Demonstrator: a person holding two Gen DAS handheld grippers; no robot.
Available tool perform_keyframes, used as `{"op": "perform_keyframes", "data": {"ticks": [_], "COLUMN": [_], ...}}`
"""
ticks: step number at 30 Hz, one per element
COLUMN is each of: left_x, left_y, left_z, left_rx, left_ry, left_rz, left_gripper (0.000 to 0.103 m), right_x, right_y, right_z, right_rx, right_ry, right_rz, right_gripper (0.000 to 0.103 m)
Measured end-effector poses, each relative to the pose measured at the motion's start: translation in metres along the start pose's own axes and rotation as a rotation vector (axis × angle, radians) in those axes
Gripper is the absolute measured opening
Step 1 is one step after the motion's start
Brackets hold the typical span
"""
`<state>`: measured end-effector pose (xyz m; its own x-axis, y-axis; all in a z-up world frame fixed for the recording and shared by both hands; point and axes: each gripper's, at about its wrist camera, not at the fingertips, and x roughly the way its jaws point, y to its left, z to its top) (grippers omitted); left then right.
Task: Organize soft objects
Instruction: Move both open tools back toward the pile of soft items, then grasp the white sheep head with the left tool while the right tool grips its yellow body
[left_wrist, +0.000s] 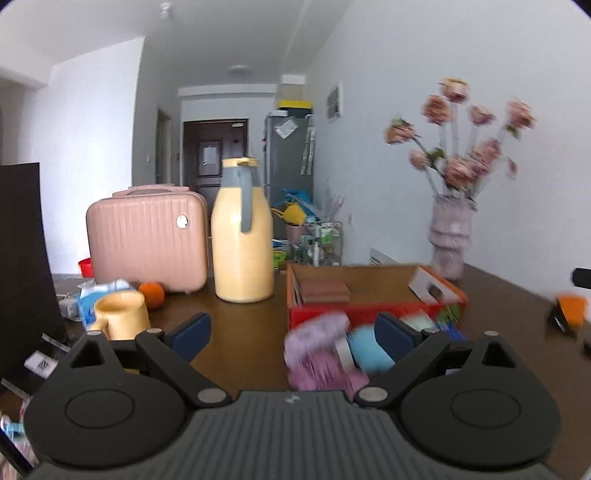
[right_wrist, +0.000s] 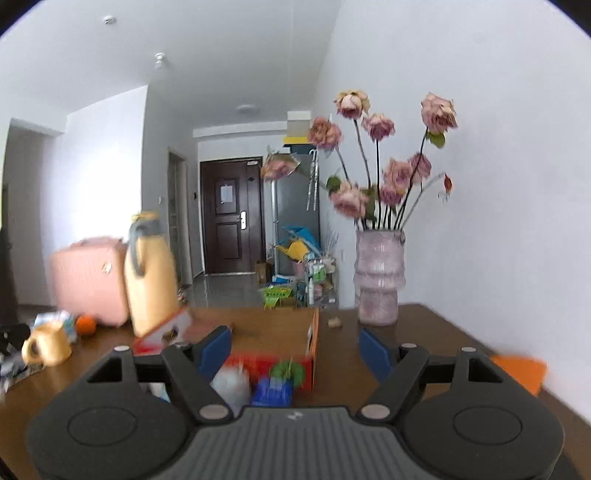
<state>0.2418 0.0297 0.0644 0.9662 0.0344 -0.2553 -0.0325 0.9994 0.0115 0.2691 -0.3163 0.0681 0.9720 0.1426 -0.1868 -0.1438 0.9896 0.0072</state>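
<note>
An open cardboard box (left_wrist: 354, 284) with a red front stands on the brown table. Blurred soft things lie at its near side: a fluffy purple piece (left_wrist: 317, 350) and a light blue one (left_wrist: 369, 350). My left gripper (left_wrist: 293, 336) hangs open over the table in front of them, nothing between its fingers. In the right wrist view the same box (right_wrist: 273, 332) holds a white soft item (right_wrist: 232, 384), a green one (right_wrist: 288, 373) and a blue one (right_wrist: 273, 393). My right gripper (right_wrist: 295, 350) is open above the box's near right corner, holding nothing.
A yellow jug (left_wrist: 242, 236), pink case (left_wrist: 147, 240), yellow mug (left_wrist: 120, 315) and an orange (left_wrist: 152, 294) stand left of the box. A vase of dried roses (right_wrist: 378, 277) stands by the right wall. An orange object (right_wrist: 521, 371) lies at the table's right edge.
</note>
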Motion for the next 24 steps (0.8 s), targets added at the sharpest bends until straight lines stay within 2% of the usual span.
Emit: {"op": "perform_keyframes", "data": {"ticks": [5,7,10,12,16,21,24], "left_x": [-0.054,-0.071,-0.098,-0.111,-0.118,-0.096,-0.075], "left_y": [-0.011,-0.018,-0.023,-0.023,-0.029,-0.039,-0.049], "left_z": [-0.06,-0.08,-0.105,-0.116,-0.125,-0.116,-0.105], "left_rx": [-0.022,0.014,0.028,0.012,0.017,-0.023,-0.047], "left_ry": [0.026,0.049,0.079,0.101,0.125,0.137,0.175], "left_rz": [-0.053,-0.055,-0.075,-0.107,-0.136,-0.157,-0.214], "left_gripper": [0.099,0.099,0.1,0.1,0.1,0.099,0.09], "right_x": [-0.048,-0.068,-0.096,-0.115,-0.122,-0.11,-0.098], "right_y": [0.01,0.012,0.014,0.011,0.006,0.012,0.007], "right_z": [-0.066,-0.088,-0.11,-0.12,-0.126,-0.128,-0.123], "right_rx": [-0.037,-0.048,-0.064,-0.015,0.085,0.065,0.093], "right_ry": [0.058,0.082,0.12,0.145,0.166,0.181,0.188], "right_rz": [0.03,0.045,0.031,0.052,0.127,0.101,0.129], "right_gripper": [0.077,0.078,0.079,0.08,0.083,0.081,0.079]}}
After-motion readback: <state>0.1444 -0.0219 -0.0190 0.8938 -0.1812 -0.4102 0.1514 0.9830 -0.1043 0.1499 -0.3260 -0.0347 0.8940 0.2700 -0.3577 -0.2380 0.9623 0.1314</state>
